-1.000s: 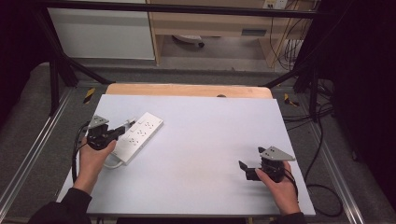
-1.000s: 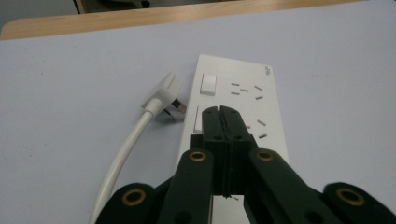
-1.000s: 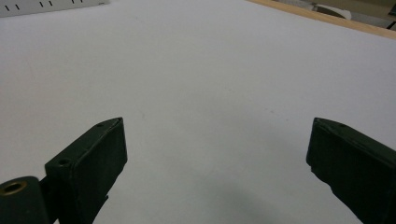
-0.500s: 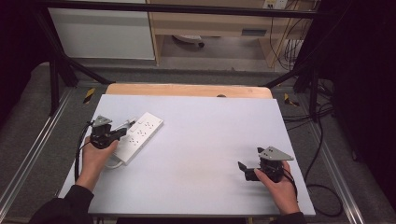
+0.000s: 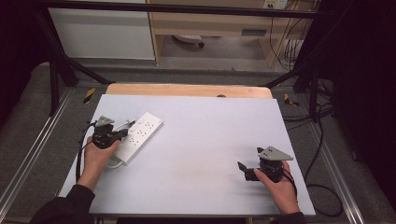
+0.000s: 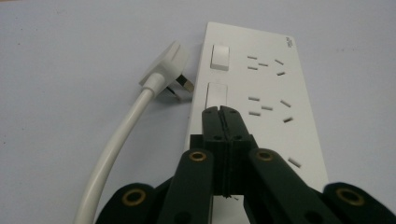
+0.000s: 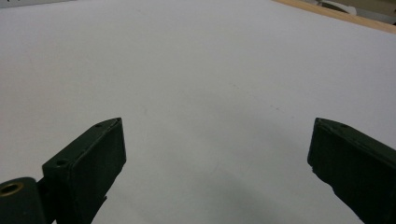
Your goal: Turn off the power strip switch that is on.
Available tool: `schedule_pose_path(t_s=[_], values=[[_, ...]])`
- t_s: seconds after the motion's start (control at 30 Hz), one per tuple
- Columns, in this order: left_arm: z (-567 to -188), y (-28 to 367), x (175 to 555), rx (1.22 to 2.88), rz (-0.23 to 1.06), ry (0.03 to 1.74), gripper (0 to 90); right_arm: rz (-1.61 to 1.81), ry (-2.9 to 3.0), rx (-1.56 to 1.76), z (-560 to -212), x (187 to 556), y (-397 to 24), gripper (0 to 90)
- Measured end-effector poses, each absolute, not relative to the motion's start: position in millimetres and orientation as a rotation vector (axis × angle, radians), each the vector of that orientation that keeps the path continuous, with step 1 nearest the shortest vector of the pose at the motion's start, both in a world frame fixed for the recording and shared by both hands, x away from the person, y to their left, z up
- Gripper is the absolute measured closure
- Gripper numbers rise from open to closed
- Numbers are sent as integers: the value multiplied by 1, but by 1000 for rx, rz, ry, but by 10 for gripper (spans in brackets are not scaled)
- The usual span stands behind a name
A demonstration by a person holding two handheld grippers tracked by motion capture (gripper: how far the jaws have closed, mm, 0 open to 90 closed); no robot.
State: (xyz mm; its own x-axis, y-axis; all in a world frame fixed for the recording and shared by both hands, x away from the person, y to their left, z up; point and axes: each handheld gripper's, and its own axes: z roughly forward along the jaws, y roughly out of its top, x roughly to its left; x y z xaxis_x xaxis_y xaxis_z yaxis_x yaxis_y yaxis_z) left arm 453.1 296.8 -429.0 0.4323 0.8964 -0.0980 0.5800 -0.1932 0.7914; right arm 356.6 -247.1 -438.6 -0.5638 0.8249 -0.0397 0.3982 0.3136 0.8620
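a white power strip (image 5: 139, 136) lies slanted at the left side of the pale surface (image 5: 205, 140), with 2 rocker switches and rows of socket slots on its face. its white cable (image 6: 114, 154) curls back beside it, and the plug (image 6: 167, 72) rests against its edge. the left gripper (image 6: 221, 112) has its fingers pressed fully together with nothing between them, tips over the nearer switch (image 6: 216, 97). the right gripper (image 5: 246, 171) rests well apart at the right, fingers spread wide and holding nothing.
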Motion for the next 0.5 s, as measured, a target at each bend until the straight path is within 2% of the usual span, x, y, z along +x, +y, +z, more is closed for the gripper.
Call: schedule_pose_path(t_s=[0.5], values=[[-430,294,454,1907,519,1239,900,1178,2109,1084,-439,357,-247,48]])
